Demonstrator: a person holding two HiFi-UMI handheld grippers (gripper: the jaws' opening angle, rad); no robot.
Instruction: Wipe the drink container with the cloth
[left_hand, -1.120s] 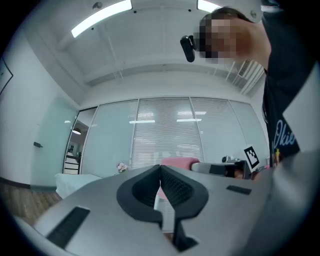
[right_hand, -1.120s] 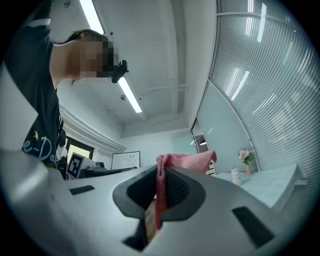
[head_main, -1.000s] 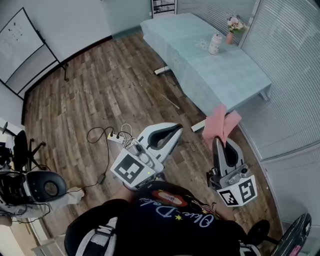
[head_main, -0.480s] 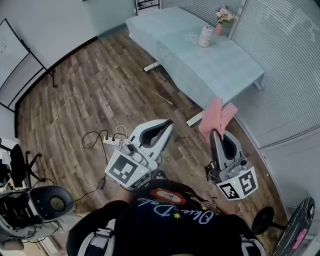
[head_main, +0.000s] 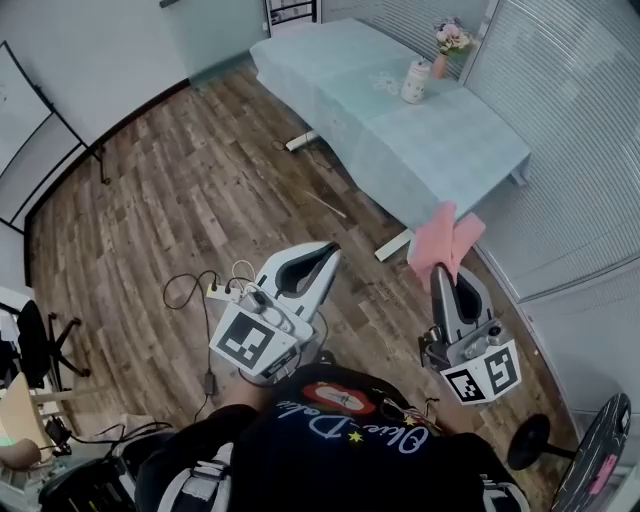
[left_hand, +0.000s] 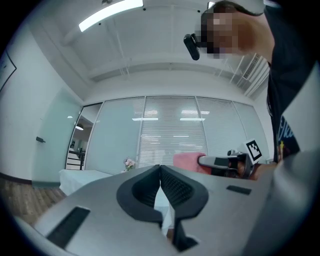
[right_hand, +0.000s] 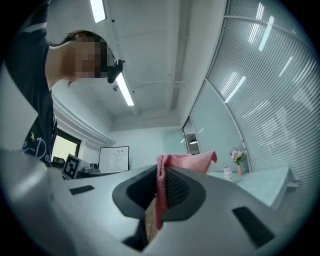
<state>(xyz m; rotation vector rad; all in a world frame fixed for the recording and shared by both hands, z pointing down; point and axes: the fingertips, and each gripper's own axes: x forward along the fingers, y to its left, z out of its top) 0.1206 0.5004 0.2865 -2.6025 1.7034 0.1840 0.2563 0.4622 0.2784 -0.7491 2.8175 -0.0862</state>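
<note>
Person (head_main: 340, 445) stands on wood floor (head_main: 180, 200), a gripper in each hand, both held out in front and well apart from the table.

Right gripper (head_main: 441, 272): jaws clamped on a pink cloth (head_main: 445, 235). In the right gripper view the cloth (right_hand: 189, 161) sits pinched between the pads of this gripper (right_hand: 160, 175); one fold hangs down through the gap and the rest flops over the tips twd the right.

Left gripper (head_main: 328, 250): jaws together, tips touching, nothing betw them. The left gripper view confirms it (left_hand: 160, 167), w/ only a thin slit lower down.

Drink container (head_main: 415, 82): white, upright, on the far part of the table (head_main: 430, 145), which has a pale blue-green cover. It stands just beside a flower vase (head_main: 443, 58), near the table's edge by the blinds. Neither gripper nor cloth is near it. Right gripper view shows the same container (right_hand: 228, 173) small, next to the vase (right_hand: 238, 162).

Misc: power strip (head_main: 222, 291) w/ cables lies on the floor near the left gripper; whiteboard (head_main: 15, 110) stands at far left.
</note>
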